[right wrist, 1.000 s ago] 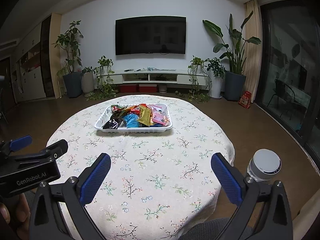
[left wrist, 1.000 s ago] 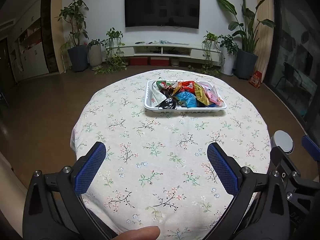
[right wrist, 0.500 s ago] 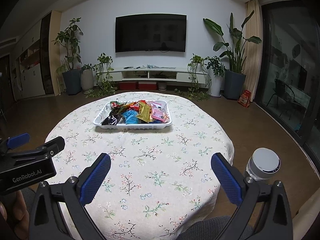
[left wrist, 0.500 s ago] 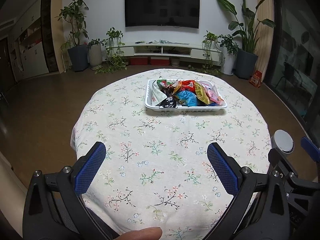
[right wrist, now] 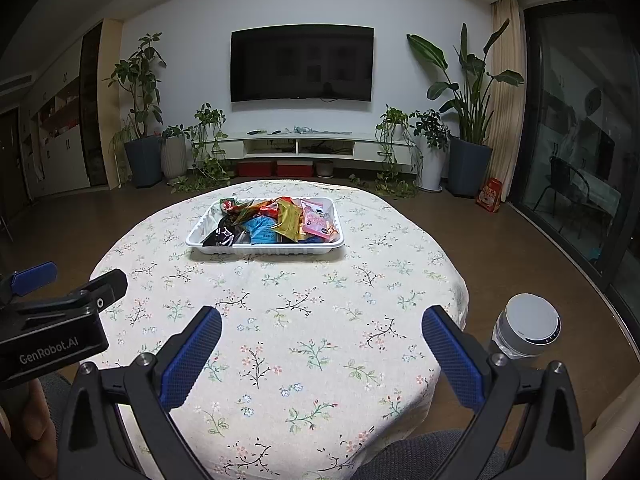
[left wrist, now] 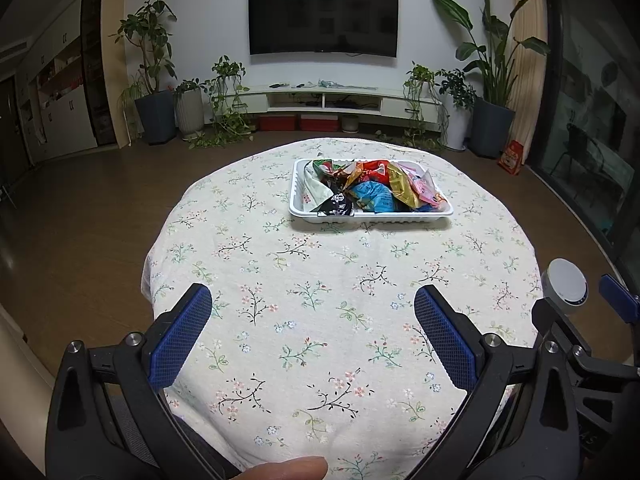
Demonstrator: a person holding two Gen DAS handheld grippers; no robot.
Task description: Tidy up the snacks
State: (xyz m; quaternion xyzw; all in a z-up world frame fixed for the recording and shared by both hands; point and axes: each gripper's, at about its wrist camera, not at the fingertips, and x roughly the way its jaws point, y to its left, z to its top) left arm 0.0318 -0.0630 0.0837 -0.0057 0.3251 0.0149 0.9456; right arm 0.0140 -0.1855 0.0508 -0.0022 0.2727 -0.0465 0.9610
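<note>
Meanwhile both tools, left tool and right tool, gape empty before snack tray

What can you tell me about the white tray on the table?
The white tray is a shallow rectangular dish, seemingly thin plastic, with a ribbed rim. It sits flat on the floral tablecloth toward the table's far side, heaped with crumpled snack packets in black, blue, gold, pink and red. Neither gripper touches it.

A tray sits on the far half of the round table, with snack packets piled in it. Behind the table stands a low cabinet, a television above it, potted plants at both sides.
</note>
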